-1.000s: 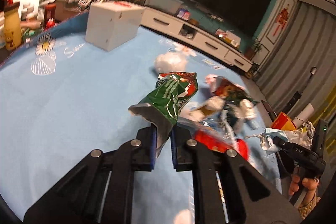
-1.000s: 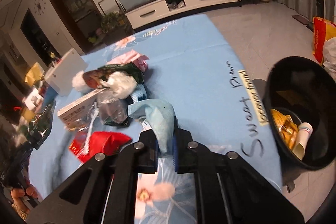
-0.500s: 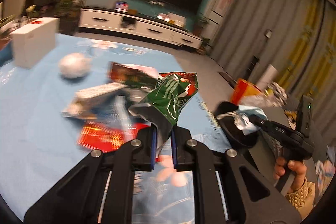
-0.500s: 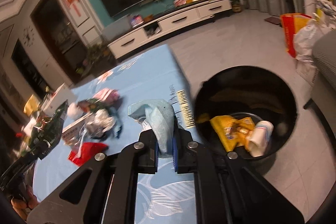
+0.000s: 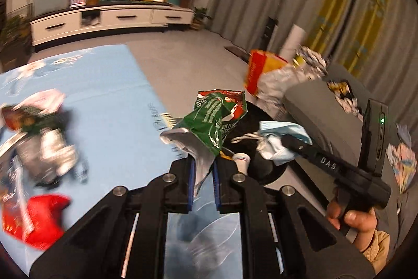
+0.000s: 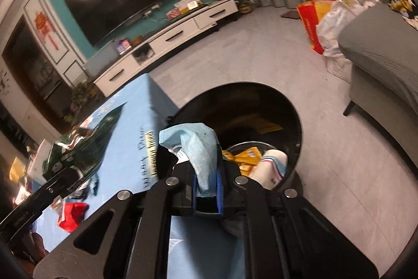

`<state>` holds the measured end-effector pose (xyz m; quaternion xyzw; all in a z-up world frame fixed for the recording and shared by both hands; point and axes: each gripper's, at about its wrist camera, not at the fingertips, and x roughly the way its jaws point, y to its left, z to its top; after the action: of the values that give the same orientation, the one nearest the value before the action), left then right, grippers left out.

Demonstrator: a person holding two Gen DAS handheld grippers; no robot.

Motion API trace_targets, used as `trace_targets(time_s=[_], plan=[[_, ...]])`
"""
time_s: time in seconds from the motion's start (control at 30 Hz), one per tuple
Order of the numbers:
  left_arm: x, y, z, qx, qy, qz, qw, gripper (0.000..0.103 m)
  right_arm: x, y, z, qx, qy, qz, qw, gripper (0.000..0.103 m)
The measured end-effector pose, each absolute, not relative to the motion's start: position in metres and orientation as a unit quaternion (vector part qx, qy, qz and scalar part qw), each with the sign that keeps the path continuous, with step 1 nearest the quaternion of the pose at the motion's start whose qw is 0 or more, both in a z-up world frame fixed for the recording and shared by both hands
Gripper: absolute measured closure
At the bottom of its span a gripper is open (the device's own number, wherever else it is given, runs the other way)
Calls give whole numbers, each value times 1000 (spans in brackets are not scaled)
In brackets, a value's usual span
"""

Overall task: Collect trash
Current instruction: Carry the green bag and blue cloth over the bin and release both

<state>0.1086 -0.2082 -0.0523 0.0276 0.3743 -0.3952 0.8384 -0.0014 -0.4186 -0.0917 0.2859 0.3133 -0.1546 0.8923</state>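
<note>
My left gripper (image 5: pixel 203 169) is shut on a crumpled green and red snack bag (image 5: pixel 214 119), held near the table's right edge, close to the black trash bin (image 5: pixel 271 174). My right gripper (image 6: pixel 206 179) is shut on a light blue face mask (image 6: pixel 198 145), over the near rim of the round black bin (image 6: pixel 290 106). The bin holds yellow wrappers (image 6: pixel 245 157) and a white paper cup (image 6: pixel 271 166). In the left wrist view the right gripper (image 5: pixel 287 141) hangs over the bin with the mask (image 5: pixel 279 132). More trash lies on the blue tablecloth (image 5: pixel 112 106), among it a red wrapper (image 5: pixel 41 218).
A grey sofa (image 6: pixel 378 38) stands right of the bin. An orange and yellow bag (image 6: pixel 311 20) with white plastic sits on the floor beyond it. A white TV cabinet (image 6: pixel 167 43) lines the far wall. A hand (image 5: pixel 352 221) grips the right tool's handle.
Both grippers have swung right, away from the trash pile toward the bin, each keeping its piece. The bin has come in under the right gripper.
</note>
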Motion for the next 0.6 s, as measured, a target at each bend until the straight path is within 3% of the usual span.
trace_targets(time_s=[0.07, 0.13, 0.17, 0.2, 0.27, 0.43, 0.6], plan=[[111, -229, -57, 41, 379, -403, 832, 90, -1, -426, -98, 291, 316, -161, 889, 88], [115, -248, -64, 53, 385, -406, 827, 85, 1, -434, -104, 301, 318, -167, 884, 79], [117, -255, -68, 57, 388, -406, 826, 70, 1, -437, -106, 307, 317, -167, 882, 67], [120, -264, -72, 59, 390, -402, 826, 45, 1, -441, -108, 311, 317, -168, 880, 53], [121, -268, -77, 61, 393, -400, 826, 28, -2, -447, -113, 322, 318, -176, 874, 37], [125, -256, -84, 61, 404, -386, 827, 21, -10, -452, -117, 341, 315, -175, 868, 36], [114, -217, -83, 44, 416, -371, 829, 6, -15, -438, -111, 341, 318, -155, 871, 29]])
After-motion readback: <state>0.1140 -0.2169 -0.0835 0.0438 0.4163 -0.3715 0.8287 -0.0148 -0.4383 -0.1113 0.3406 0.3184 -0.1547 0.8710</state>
